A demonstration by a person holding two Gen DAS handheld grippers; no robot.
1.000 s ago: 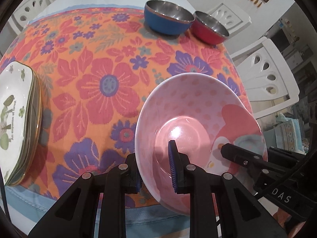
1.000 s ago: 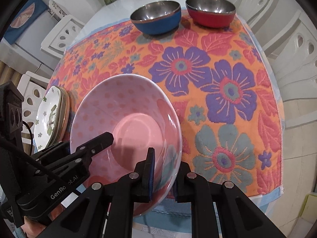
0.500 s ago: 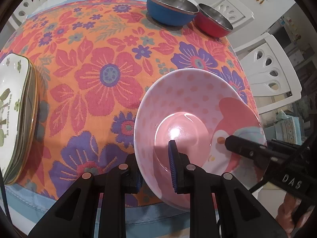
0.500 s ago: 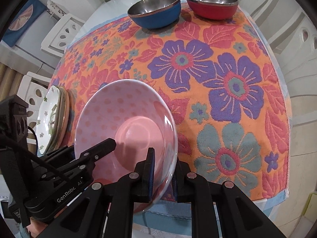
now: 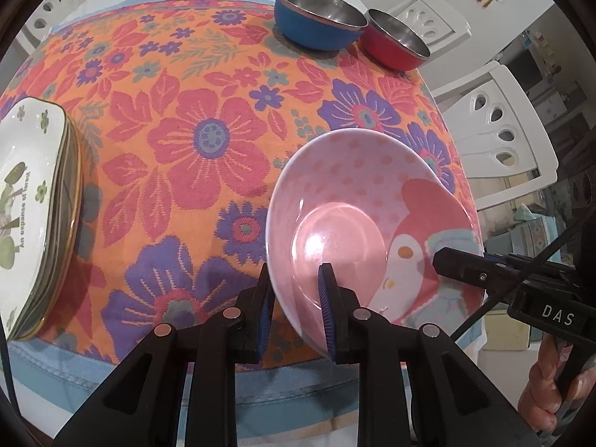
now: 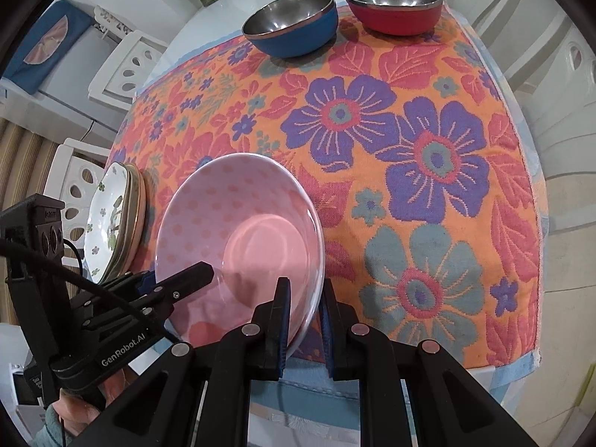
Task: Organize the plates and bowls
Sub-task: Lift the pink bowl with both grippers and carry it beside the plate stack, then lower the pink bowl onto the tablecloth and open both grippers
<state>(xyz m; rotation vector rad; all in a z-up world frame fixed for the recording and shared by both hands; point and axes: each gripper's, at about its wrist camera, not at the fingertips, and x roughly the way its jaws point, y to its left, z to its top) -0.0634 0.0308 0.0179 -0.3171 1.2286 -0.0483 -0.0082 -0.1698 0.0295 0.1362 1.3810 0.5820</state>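
Both grippers pinch the pink bowl's (image 5: 346,201) rim, your left gripper (image 5: 296,309) on its left edge and your right gripper (image 6: 303,320) on the right, though the left jaws are starting to ease apart. You hold it tilted over the cloth's (image 5: 208,138) near edge, empty. Stacked plates (image 5: 33,205) lie just left, nearer your left hand; blue bowl (image 6: 294,26) and red bowl (image 6: 395,3) sit empty at the far edge.

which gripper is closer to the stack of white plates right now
Left. The left gripper clamps the pink bowl on its rim facing the plate stack; the right gripper clamps the bowl's opposite rim, farther away.
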